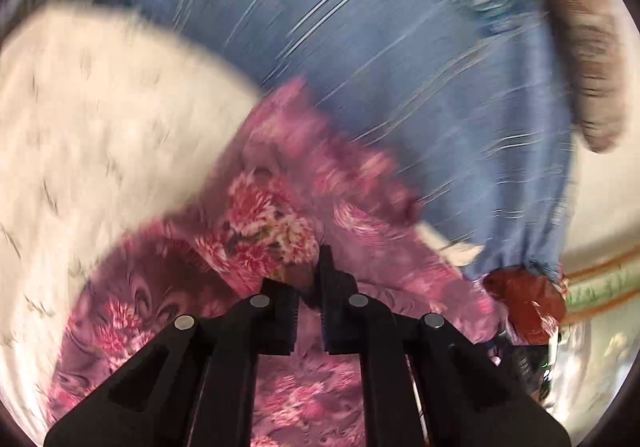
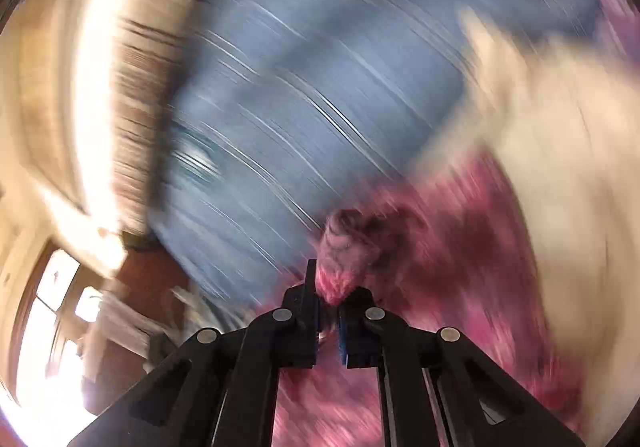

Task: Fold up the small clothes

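Pink, flower-printed cloth (image 1: 256, 223) is bunched up in front of both tools; that is the small garment, and it lies on a blue sheet (image 1: 400, 67) streaked with thin white lines, which covers the surface beneath. Both views are smeared with blur. The left gripper (image 1: 310, 279) has its jaws drawn close together with pink fabric gathered between them. The right gripper (image 2: 329, 299) pinches a rolled tuft of the same pink cloth (image 2: 344, 259), its jaws nearly touching around it. A cream-white fabric (image 1: 100, 127) with small dark flecks lies just beside the garment, on the left in the left view and on the right in the right view. Toward the sheet's far edge runs a brown, ribbed-looking band (image 1: 584, 47). Bright window panes (image 2: 52, 303) glow low in the right view.
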Motion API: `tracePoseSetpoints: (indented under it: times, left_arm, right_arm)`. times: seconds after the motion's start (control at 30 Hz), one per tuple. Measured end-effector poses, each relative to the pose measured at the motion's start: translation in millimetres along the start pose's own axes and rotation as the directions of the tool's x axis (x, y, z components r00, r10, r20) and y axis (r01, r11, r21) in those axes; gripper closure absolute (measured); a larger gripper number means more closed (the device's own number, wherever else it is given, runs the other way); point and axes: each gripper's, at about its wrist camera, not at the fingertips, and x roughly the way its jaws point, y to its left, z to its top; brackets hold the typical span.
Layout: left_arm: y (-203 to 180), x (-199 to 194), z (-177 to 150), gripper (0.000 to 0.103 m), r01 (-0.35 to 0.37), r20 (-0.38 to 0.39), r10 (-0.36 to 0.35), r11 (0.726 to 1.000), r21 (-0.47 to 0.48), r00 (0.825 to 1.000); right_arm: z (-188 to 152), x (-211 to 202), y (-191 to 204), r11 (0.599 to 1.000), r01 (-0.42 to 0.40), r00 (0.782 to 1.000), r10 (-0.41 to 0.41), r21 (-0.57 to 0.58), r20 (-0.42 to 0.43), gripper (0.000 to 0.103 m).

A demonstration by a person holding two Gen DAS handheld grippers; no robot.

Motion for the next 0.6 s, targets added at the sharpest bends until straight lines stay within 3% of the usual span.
tracePoseSetpoints:
  times: [0.07, 0.13, 0.2, 0.23, 0.27, 0.3, 0.37, 0.43, 0.5, 0.53, 0.57, 0.6]
  left_arm:
    - [-7, -5, -8, 0.096, -0.007, 0.008, 0.007, 1.0, 0.019, 1.0]
    - [0, 8, -20, 0.095, -0.078, 0.001, 0.078, 0.996, 0.042, 0.997]
    - [24, 38, -28, 0.095, -0.122, -0.095, 0.121, 0.992, -0.011, 0.988]
    - [44, 55, -34, 0.095, -0.127, -0.174, 0.113, 0.989, -0.07, 0.978]
    - [55, 59, -38, 0.095, -0.101, -0.201, 0.078, 0.989, -0.108, 0.977]
    - [65, 55, -40, 0.093, -0.049, -0.203, 0.019, 0.988, -0.144, 0.979]
    - [71, 35, -39, 0.09, -0.005, -0.176, -0.023, 0.988, -0.157, 0.984]
    - [68, 8, -36, 0.079, 0.021, -0.098, -0.033, 0.991, -0.129, 0.995]
    - [64, -8, -33, 0.049, 0.017, -0.041, -0.021, 0.995, -0.097, 0.999]
    - [61, -10, -33, 0.045, 0.004, -0.024, -0.006, 0.996, -0.095, 1.0]
    - [61, -8, -31, 0.044, -0.011, -0.021, 0.009, 0.995, -0.098, 1.0]
    - [62, -6, -28, 0.044, -0.019, -0.037, 0.015, 0.995, -0.102, 0.999]
  right_arm:
    - [7, -1, 6, 0.999, 0.026, 1.0, -0.025, -0.045, 0.012, 0.097]
    - [-2, 15, -13, 0.988, 0.139, 0.988, -0.142, -0.064, -0.052, 0.096]
    - [-26, 34, -49, 0.95, 0.307, 0.938, -0.312, -0.053, -0.154, 0.096]
    - [-37, 37, -66, 0.936, 0.349, 0.917, -0.349, -0.032, -0.192, 0.096]
    - [-48, 36, -79, 0.933, 0.36, 0.912, -0.353, -0.005, -0.21, 0.098]
    - [-52, 29, -82, 0.941, 0.338, 0.925, -0.33, 0.015, -0.189, 0.098]
    - [-51, 18, -77, 0.955, 0.295, 0.943, -0.286, 0.029, -0.169, 0.087]
    - [-46, 13, -75, 0.966, 0.253, 0.957, -0.24, 0.059, -0.163, 0.061]
    - [-42, 14, -74, 0.964, 0.254, 0.961, -0.242, 0.082, -0.13, 0.055]
    - [-40, 17, -75, 0.96, 0.267, 0.959, -0.256, 0.087, -0.121, 0.054]
    - [-40, 23, -77, 0.958, 0.271, 0.957, -0.258, 0.089, -0.133, 0.056]
    - [-38, 30, -78, 0.96, 0.268, 0.952, -0.251, 0.078, -0.172, 0.085]
